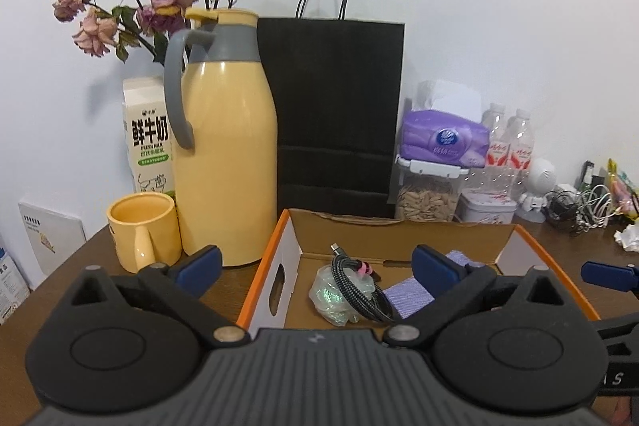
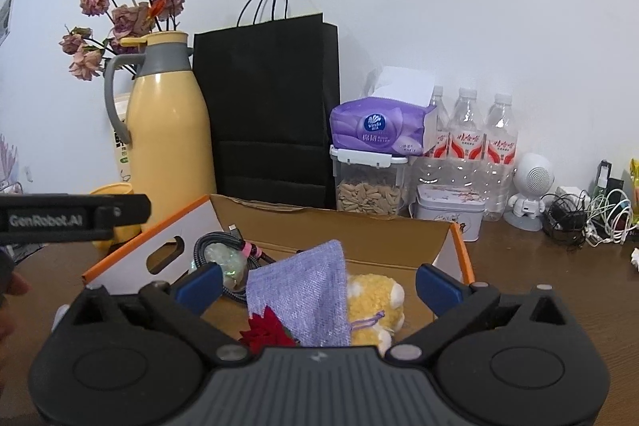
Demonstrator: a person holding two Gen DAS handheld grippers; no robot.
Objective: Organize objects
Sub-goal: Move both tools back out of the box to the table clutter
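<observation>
Only right view shows the yellow plush point(image 2: 373, 302) beside pouch point(image 2: 307, 294).

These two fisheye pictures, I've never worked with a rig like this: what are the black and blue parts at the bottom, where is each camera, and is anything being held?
Each picture comes from a camera on a handheld gripper, looking forward along its two blue-padded fingers. One view shows the left gripper, the other the right gripper. Both stand open and hold nothing. Ahead, on the brown table, is an open cardboard box. Inside it lie a coiled cable, a purple pouch, a yellow plush toy and a red flower. Behind the box stand a yellow jug, a mug and a black paper bag.
</observation>
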